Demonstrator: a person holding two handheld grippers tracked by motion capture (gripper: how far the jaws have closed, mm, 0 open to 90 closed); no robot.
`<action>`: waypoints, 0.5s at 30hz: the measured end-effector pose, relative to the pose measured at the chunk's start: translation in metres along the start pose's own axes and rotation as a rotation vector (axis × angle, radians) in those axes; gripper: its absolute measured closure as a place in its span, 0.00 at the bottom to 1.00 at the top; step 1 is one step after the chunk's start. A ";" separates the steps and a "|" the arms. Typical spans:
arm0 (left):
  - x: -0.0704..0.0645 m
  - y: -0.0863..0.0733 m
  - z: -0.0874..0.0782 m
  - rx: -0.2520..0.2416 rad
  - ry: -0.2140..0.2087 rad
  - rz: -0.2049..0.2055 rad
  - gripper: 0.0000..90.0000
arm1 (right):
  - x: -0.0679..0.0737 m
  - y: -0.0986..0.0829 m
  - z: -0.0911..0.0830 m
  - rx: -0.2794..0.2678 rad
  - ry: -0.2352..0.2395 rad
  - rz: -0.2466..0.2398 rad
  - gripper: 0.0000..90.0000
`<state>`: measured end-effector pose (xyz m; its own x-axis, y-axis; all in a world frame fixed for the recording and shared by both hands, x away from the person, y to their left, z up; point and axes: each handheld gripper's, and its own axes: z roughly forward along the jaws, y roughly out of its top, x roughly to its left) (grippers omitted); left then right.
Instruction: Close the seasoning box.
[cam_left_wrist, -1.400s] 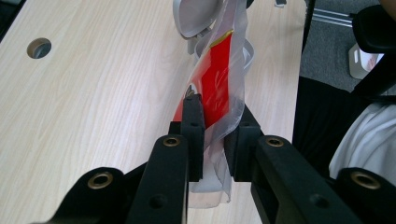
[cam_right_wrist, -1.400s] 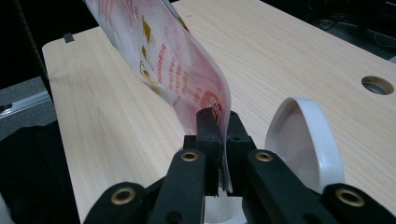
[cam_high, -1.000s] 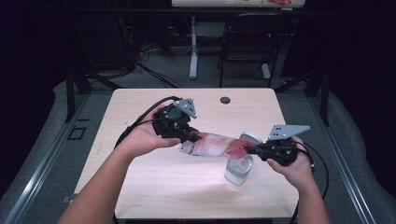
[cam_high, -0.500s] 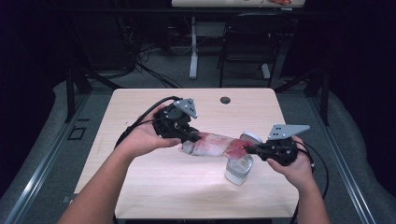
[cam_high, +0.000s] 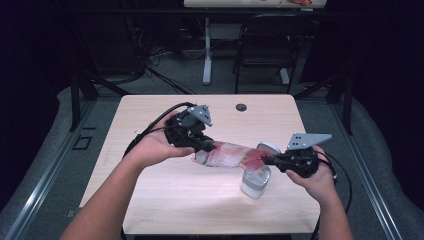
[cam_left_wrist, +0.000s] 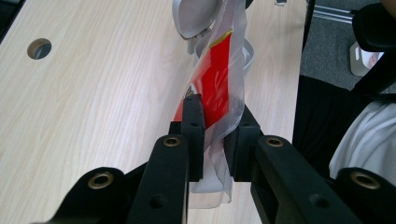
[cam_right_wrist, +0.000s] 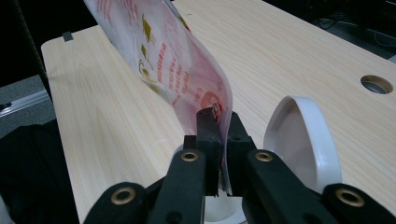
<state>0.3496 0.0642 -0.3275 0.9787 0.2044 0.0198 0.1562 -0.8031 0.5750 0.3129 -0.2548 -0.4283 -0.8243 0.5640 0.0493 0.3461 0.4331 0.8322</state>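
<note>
Nothing shifted since before — left gripper (cam_high: 206, 146) and right gripper (cam_high: 267, 160) jaws pinching packet (cam_high: 227, 155) ends, above white container (cam_high: 255, 181).

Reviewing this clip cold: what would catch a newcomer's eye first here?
The red-and-clear plastic packet stretched between the two grippers above the middle of the wooden table stands out first. The left gripper pinches one end and the right gripper the other. Right below the packet's right end stands a small white container with its hinged lid open, near the table's front right.
</note>
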 end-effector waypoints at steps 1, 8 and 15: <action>0.000 0.000 0.000 0.000 0.000 0.002 0.89 | 0.000 0.000 0.000 0.000 0.000 0.000 0.98; 0.001 0.000 0.000 0.000 -0.004 0.001 0.89 | 0.000 0.000 0.000 -0.002 0.001 0.000 0.98; 0.000 0.001 0.000 0.004 -0.001 0.001 0.89 | 0.000 0.000 0.000 0.000 0.001 0.003 0.98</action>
<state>0.3503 0.0632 -0.3265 0.9790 0.2027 0.0196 0.1554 -0.8055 0.5718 0.3129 -0.2551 -0.4286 -0.8239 0.5643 0.0520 0.3480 0.4314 0.8323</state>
